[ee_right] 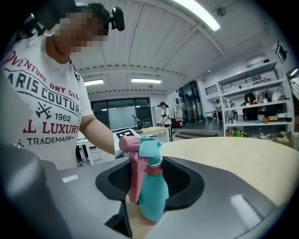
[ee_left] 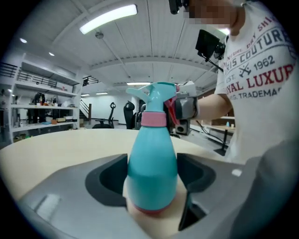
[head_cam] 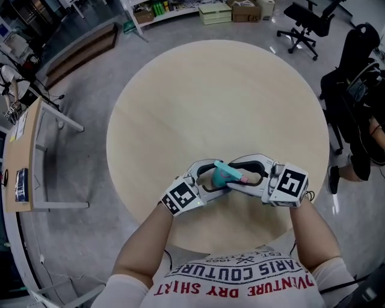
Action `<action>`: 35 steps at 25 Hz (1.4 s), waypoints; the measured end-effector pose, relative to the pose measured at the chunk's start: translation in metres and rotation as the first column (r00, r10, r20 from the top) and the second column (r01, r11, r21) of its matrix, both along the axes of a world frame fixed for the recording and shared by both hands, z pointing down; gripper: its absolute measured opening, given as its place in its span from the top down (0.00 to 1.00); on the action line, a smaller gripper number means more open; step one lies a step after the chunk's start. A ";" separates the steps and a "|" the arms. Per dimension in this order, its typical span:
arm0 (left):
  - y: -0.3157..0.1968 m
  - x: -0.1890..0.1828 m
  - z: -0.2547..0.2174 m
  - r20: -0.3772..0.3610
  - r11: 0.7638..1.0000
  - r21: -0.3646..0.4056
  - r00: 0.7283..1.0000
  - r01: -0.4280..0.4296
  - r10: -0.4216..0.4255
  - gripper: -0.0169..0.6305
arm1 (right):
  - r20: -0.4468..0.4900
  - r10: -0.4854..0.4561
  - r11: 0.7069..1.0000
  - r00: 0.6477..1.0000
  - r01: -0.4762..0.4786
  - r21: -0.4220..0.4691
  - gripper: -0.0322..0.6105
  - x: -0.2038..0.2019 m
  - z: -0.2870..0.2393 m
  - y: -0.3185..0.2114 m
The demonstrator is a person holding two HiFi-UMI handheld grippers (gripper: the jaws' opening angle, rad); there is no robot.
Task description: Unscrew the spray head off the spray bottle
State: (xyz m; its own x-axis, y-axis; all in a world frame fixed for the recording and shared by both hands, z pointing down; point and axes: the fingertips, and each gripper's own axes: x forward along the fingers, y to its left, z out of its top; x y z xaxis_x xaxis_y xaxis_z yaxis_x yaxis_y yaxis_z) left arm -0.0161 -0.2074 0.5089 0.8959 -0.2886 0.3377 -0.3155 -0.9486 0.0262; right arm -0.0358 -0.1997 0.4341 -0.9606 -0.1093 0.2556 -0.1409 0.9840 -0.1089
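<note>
A teal spray bottle [head_cam: 224, 175] with a pink collar and pink trigger stands near the front edge of the round pale table [head_cam: 210, 90]. From the left, my left gripper [head_cam: 212, 175] is shut on the bottle's body [ee_left: 152, 172], which fills the space between its jaws. From the right, my right gripper [head_cam: 239, 177] comes in at the spray head [head_cam: 242, 178], and its jaws sit against the pink trigger [ee_right: 135, 172] and the teal bottle [ee_right: 154, 196]. In the left gripper view, the spray head [ee_left: 156, 95] shows with the right gripper right behind it.
The person holding both grippers stands at the table's front edge. Black office chairs [head_cam: 307, 24] stand beyond the table, with another [head_cam: 361, 54] at the right. A desk [head_cam: 24, 150] is at the left, and boxes on a low shelf [head_cam: 216, 12] at the far side.
</note>
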 end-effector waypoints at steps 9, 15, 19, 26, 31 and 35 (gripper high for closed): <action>-0.010 -0.006 0.001 -0.042 0.989 -0.003 0.988 0.147 -0.147 0.47 | 0.035 0.143 0.990 0.989 -0.143 0.013 0.63 0.004 -0.003 -0.013; -0.026 -0.014 0.001 -0.037 0.884 -0.003 0.884 0.467 -0.467 0.47 | 0.061 0.438 0.897 0.897 -0.441 0.028 0.53 0.036 -0.008 -0.016; -0.028 -0.014 0.004 -0.012 0.793 -0.009 0.793 0.609 -0.609 0.47 | 0.054 0.453 0.891 0.890 -0.450 -0.055 0.55 0.029 -0.005 0.008; -0.026 -0.012 0.002 -0.005 0.756 -0.004 0.756 0.654 -0.654 0.47 | 0.011 0.500 0.866 0.866 -0.499 -0.047 0.64 0.013 0.001 0.001; -0.025 -0.011 0.001 -0.003 0.754 0.006 0.754 0.657 -0.657 0.47 | -0.017 0.521 0.853 0.853 -0.521 0.014 0.63 -0.001 0.004 -0.010; -0.024 -0.006 0.000 -0.001 0.755 0.009 0.755 0.656 -0.656 0.47 | -0.039 0.549 0.835 0.835 -0.547 0.061 0.67 0.003 0.009 -0.016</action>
